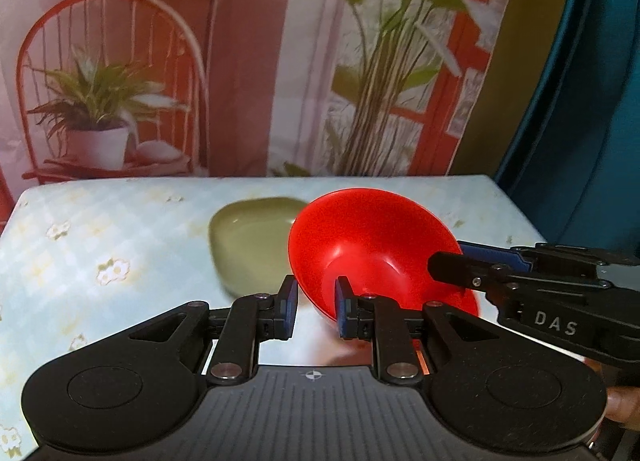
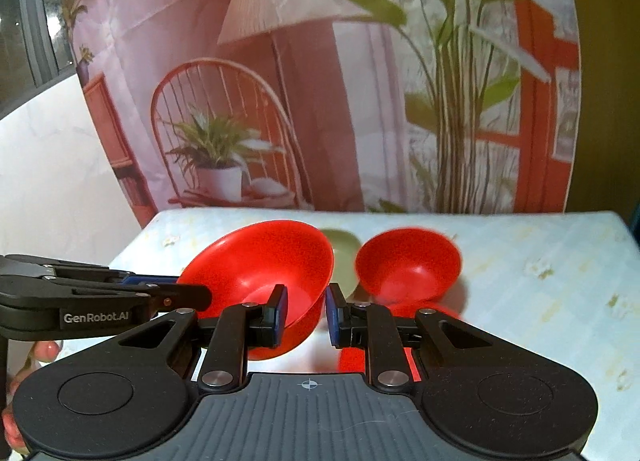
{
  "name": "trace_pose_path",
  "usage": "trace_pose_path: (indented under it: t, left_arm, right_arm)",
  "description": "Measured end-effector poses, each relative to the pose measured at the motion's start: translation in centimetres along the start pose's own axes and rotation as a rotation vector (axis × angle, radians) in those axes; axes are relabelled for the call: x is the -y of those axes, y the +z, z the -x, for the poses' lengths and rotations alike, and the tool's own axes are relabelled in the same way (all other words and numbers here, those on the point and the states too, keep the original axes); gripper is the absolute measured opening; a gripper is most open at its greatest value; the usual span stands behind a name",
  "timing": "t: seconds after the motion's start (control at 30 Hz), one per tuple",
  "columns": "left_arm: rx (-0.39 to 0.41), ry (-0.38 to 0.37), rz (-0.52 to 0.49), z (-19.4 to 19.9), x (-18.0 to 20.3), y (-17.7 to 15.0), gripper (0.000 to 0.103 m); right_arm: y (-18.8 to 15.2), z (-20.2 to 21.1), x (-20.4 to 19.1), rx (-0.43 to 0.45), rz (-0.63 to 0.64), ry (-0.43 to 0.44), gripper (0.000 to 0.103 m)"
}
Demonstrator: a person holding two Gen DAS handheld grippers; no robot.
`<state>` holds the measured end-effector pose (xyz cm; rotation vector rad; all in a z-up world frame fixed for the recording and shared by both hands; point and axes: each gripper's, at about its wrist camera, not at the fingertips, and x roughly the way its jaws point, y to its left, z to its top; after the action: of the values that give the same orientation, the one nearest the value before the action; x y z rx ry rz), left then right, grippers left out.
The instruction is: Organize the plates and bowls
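Red bowl [image 1: 372, 245], tilted above table [image 1: 100, 229], rim pinched at left by left gripper [image 1: 318, 309] and at right by right gripper [image 2: 306, 315], both clamped tight; second red bowl [image 2: 408, 261] just beyond on the right-hand side, green plate [image 1: 248, 241] behind.

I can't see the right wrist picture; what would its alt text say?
Two black grippers, the right gripper and the left gripper, both pinch the rim of a tilted red bowl above a table with a pale flowered cloth. A second red bowl and a green plate lie behind.
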<state>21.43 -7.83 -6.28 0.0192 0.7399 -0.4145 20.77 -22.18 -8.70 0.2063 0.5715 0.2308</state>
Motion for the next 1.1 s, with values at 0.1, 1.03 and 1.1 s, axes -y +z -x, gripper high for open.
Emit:
trace_pose_path:
  t: [0.1,1.03,1.1]
  left_arm:
    - [0.004,-0.032,0.003,-0.1,1.2,0.9,0.021]
    - [-0.114,-0.073,-0.097,-7.0,5.0,1.0,0.022]
    - [-0.124,-0.073,-0.1,-7.2,5.1,0.9,0.022]
  right_arm:
    - [0.8,0.7,0.9,0.006,0.012,-0.021,0.019]
    - [-0.1,0.1,8.9,-0.046,-0.075,-0.065,0.019]
    - [-0.3,-0.1,9.1,-0.052,-0.078,-0.064,0.019]
